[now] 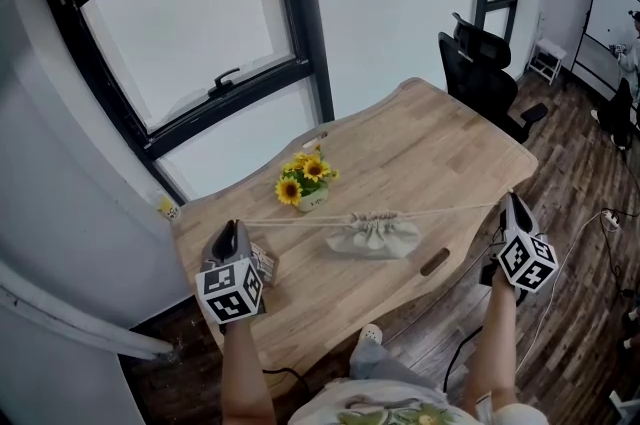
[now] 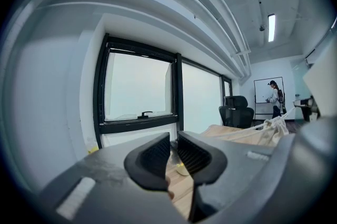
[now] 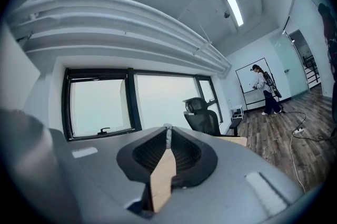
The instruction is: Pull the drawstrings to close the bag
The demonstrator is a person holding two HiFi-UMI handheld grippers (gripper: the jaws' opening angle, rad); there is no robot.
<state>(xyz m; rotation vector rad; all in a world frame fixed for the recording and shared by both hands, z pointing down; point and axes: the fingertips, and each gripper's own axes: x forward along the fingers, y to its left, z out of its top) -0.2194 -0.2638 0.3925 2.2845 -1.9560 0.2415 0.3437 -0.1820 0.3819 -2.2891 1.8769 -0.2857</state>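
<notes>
A beige drawstring bag (image 1: 372, 238) lies on the wooden table (image 1: 440, 148), its mouth gathered into folds. Its drawstrings (image 1: 440, 212) run taut in one line left and right from the mouth. My left gripper (image 1: 238, 225) is at the left end of that line, jaws nearly together with the cord leading in. In the left gripper view the bag (image 2: 271, 130) shows at the right, behind the gripper (image 2: 174, 152). My right gripper (image 1: 510, 201) hangs off the table's right edge. The right gripper view shows it (image 3: 168, 150) shut on a white cord (image 3: 168, 136).
A small pot of sunflowers (image 1: 305, 181) stands just behind the left drawstring. A small box (image 1: 264, 263) lies beside my left gripper. A black office chair (image 1: 482, 73) stands at the table's far end. The window (image 1: 190, 23) is behind. A cable (image 1: 580, 243) trails on the floor.
</notes>
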